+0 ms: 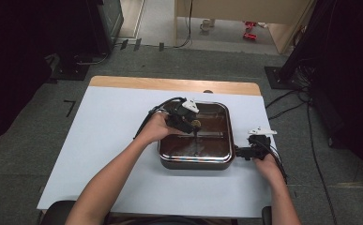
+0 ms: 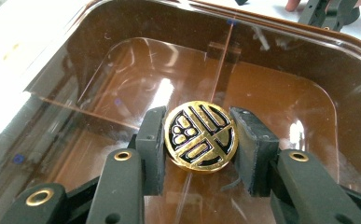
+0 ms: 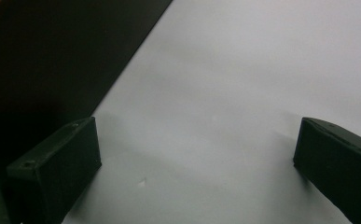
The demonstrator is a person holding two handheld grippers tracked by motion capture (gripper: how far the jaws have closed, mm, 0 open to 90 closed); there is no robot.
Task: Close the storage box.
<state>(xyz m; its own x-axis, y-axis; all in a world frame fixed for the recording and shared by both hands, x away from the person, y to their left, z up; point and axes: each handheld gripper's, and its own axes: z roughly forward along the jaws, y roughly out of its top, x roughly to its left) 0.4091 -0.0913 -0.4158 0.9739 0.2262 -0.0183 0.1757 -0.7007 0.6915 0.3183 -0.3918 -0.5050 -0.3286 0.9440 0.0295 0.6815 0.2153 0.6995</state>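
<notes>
While the left gripper [image 2: 200, 142] pinches a gold-and-black disc [image 2: 200, 135], the right gripper [image 3: 194, 163] stands spread.

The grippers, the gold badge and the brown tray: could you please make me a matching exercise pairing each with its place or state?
Things:
1. left gripper
2. right gripper
3. gold badge
4. brown tray

States:
A. open over the white tabletop
B. sits on the table, right of centre
C. clamped between two black jaws
D. shut, held above the tray

Pairs: 1-D, 2-A, 3-C, 4-B
</notes>
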